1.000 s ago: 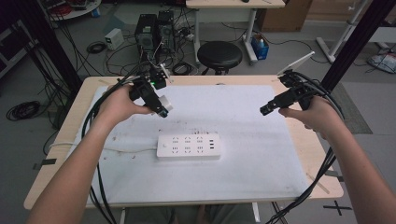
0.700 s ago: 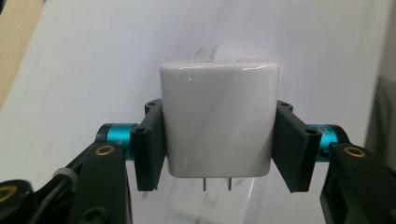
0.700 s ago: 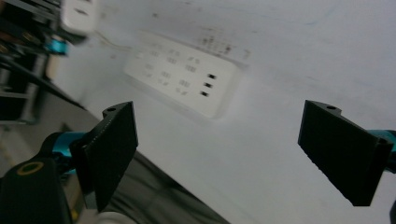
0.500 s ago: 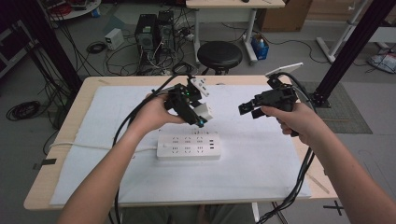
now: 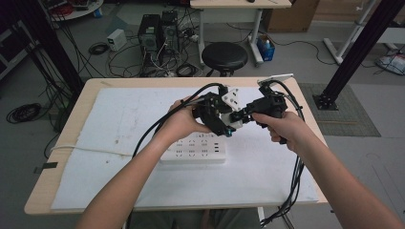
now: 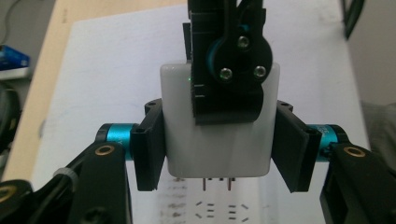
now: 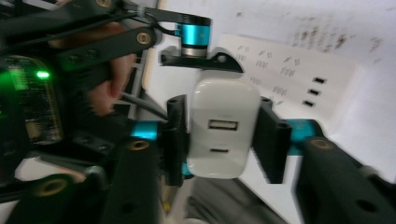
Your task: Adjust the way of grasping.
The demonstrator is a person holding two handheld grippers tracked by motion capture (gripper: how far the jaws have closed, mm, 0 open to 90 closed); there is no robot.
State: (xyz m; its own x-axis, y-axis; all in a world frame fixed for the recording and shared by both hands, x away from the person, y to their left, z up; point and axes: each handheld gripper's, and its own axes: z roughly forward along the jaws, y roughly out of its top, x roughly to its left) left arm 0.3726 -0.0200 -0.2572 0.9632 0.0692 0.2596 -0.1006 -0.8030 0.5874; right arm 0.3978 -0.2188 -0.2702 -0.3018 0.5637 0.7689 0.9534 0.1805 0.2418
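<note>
Passing a white plastic USB charger block [image 6: 217,135] between hands above the white power strip [image 5: 193,151] at six o'clock: left gripper [image 6: 217,149] brackets its sides, right gripper [image 7: 224,135] closes in; next, seating the prongs

Left gripper [image 5: 223,125]: moved from bench's far left toward centre. Right gripper [image 5: 240,116]: moved in from the far right. Both now meet at small white plastic charger block [image 6: 219,123], above the white power strip [image 5: 193,149].
</note>
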